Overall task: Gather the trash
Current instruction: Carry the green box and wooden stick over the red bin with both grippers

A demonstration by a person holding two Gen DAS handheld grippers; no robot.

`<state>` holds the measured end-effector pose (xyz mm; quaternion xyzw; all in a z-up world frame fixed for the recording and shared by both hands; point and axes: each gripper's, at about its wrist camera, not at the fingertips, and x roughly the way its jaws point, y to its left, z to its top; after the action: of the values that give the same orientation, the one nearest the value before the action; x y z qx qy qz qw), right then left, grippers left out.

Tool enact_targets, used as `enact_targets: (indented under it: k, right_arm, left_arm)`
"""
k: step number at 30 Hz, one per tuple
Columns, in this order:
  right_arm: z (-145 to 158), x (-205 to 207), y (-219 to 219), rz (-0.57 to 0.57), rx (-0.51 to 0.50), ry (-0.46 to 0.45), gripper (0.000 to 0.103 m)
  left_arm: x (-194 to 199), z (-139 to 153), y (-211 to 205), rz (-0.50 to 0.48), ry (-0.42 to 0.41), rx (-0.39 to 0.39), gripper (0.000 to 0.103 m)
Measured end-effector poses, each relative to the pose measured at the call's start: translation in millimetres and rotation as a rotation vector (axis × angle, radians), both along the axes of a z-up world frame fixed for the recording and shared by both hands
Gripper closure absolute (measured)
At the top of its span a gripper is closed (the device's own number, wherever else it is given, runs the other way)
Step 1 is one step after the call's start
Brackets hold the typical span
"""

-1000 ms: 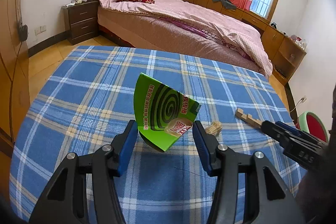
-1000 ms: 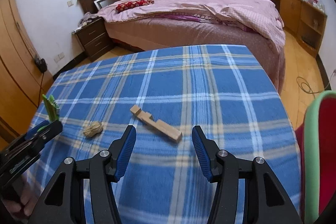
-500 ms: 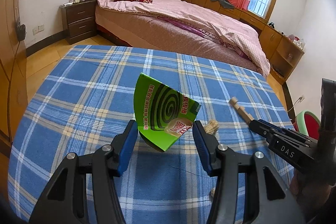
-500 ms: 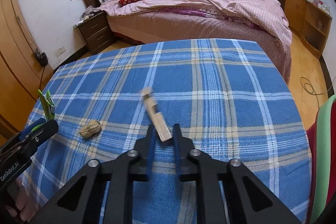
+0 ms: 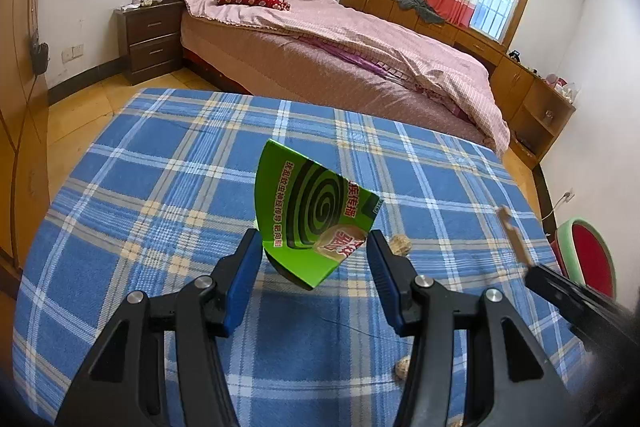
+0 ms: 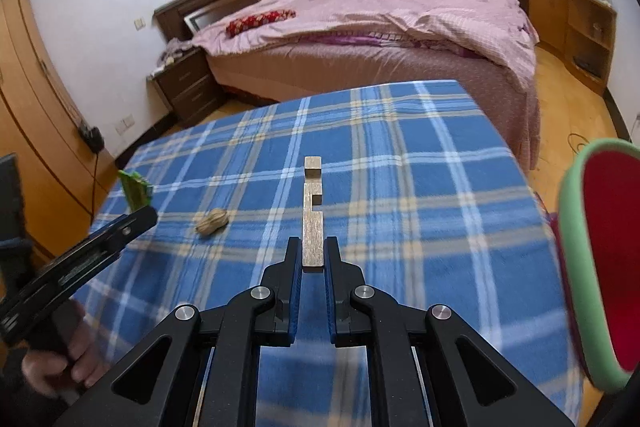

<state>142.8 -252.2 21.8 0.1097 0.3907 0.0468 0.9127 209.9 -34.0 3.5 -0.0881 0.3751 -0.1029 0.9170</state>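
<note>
While the right hand-held gripper (image 6: 313,254) angled downward over the desk (image 6: 400,163), its jaws clamped a pale, notched wooden piece (image 6: 312,223).

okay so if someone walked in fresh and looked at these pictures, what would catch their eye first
Probably the bright green mosquito-coil box, held up between the left gripper's blue pads over the blue plaid tablecloth. Next, the notched wooden piece pinched in the shut right gripper and sticking straight out ahead of it, with a peanut shell on the cloth to its left. At the right edge sits a red bin with a green rim.
</note>
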Motion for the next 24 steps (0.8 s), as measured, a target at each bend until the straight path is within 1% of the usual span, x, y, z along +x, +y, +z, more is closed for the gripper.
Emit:
enact_targets:
  k: [6,10,12,18,24]
  right_arm:
    - [16.0,-46.0,-24.2,-0.076,0.044,-0.044,0.093]
    - [25.7,-72.0,-42.2,-0.136,0.058,-0.069,0.093]
    - [29.2,-85.7,-53.7,-0.17,0.062,-0.08,0.093]
    - [34.7,-120.4,-90.4,-0.278,0.077,-0.1,0.093]
    - [32.0,-153.0,-133.8,-0.401,0.107,-0.118,0.093]
  left_arm:
    - [-3.1,1.3,-2.1,-0.008,-0.009,-0.003,0.049]
    - [-4.9,2.3,-3.2,-0.019,-0.002,-0.021,0.049]
    - [-7.4,4.7,-7.1,-0.033,-0.007,-0.017,0.049]
    - [-24.9,22.0,-26.8,-0.097,-0.025,-0.005,0.049]
    - [-50.4,42.6,-62.2,-0.197,-0.032,-0.007,0.049]
